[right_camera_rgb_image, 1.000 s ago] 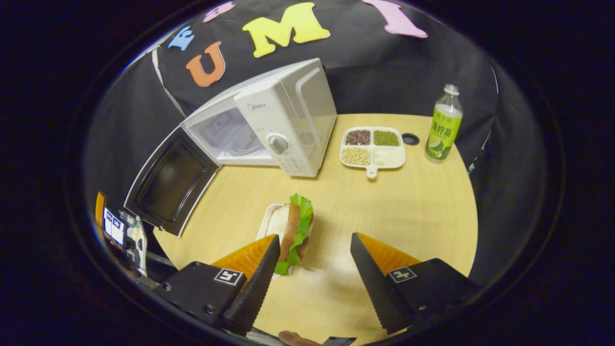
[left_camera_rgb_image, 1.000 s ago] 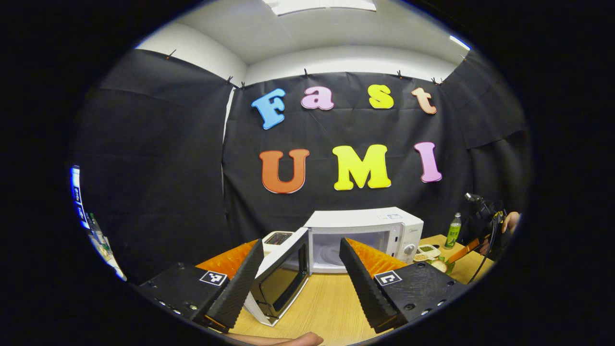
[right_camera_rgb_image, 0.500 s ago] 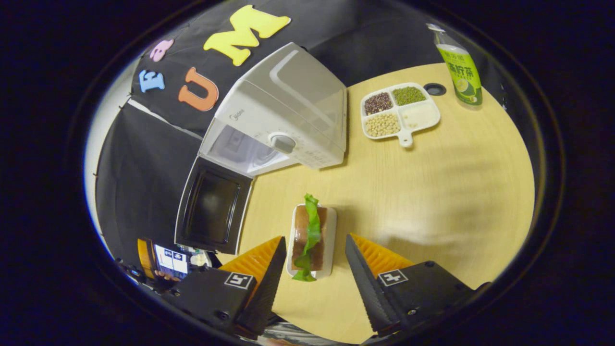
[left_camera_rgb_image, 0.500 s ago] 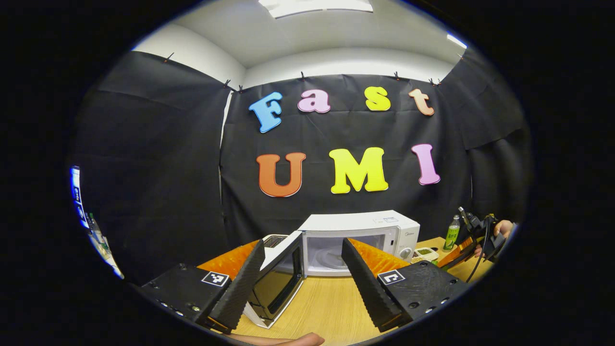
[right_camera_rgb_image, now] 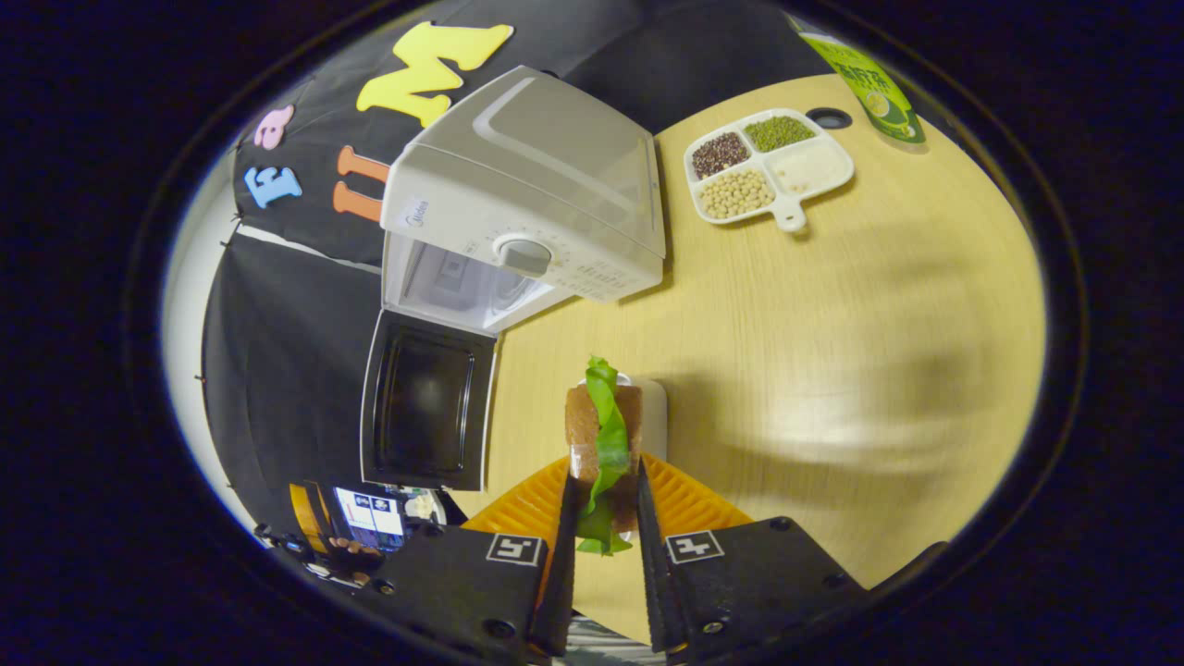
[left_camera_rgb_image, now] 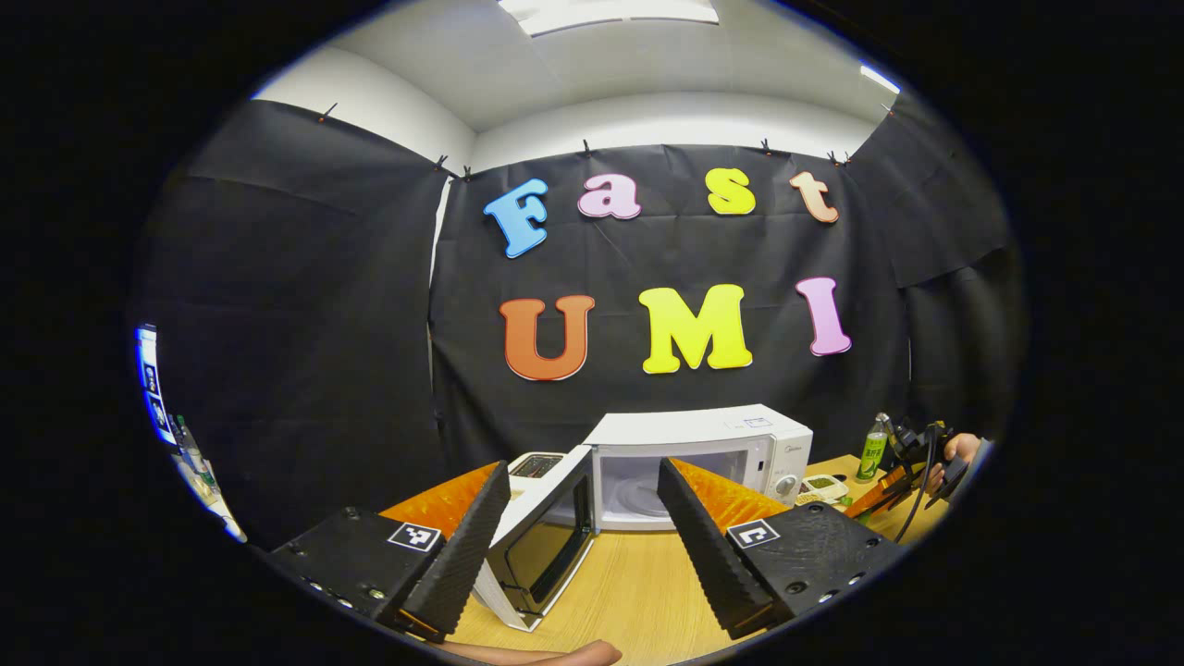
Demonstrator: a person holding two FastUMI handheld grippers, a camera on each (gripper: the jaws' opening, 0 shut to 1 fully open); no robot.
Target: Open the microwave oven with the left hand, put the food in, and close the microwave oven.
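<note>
The white microwave [left_camera_rgb_image: 703, 444] stands on the wooden table with its door [left_camera_rgb_image: 546, 536] swung wide open to the left. My left gripper [left_camera_rgb_image: 581, 465] hovers open in front of it, holding nothing. In the right gripper view the microwave [right_camera_rgb_image: 527, 203] and its open door [right_camera_rgb_image: 421, 402] lie up and to the left. My right gripper [right_camera_rgb_image: 603, 481] is shut on a sandwich [right_camera_rgb_image: 601, 435] with brown bread and green lettuce, over a small white plate [right_camera_rgb_image: 653, 412]. Whether the sandwich is lifted off the plate I cannot tell. The right gripper [left_camera_rgb_image: 888, 490] also appears far right in the left gripper view.
A white divided dish [right_camera_rgb_image: 768, 166] of beans and grains sits right of the microwave, with a green bottle [right_camera_rgb_image: 860, 79] beyond it. The wooden table [right_camera_rgb_image: 832, 324] stretches to the right of the sandwich. Black cloth walls surround the booth.
My right gripper has come down over the sandwich and shut on it; a second ago it was open beside it. The left gripper has hardly moved and stays open.
</note>
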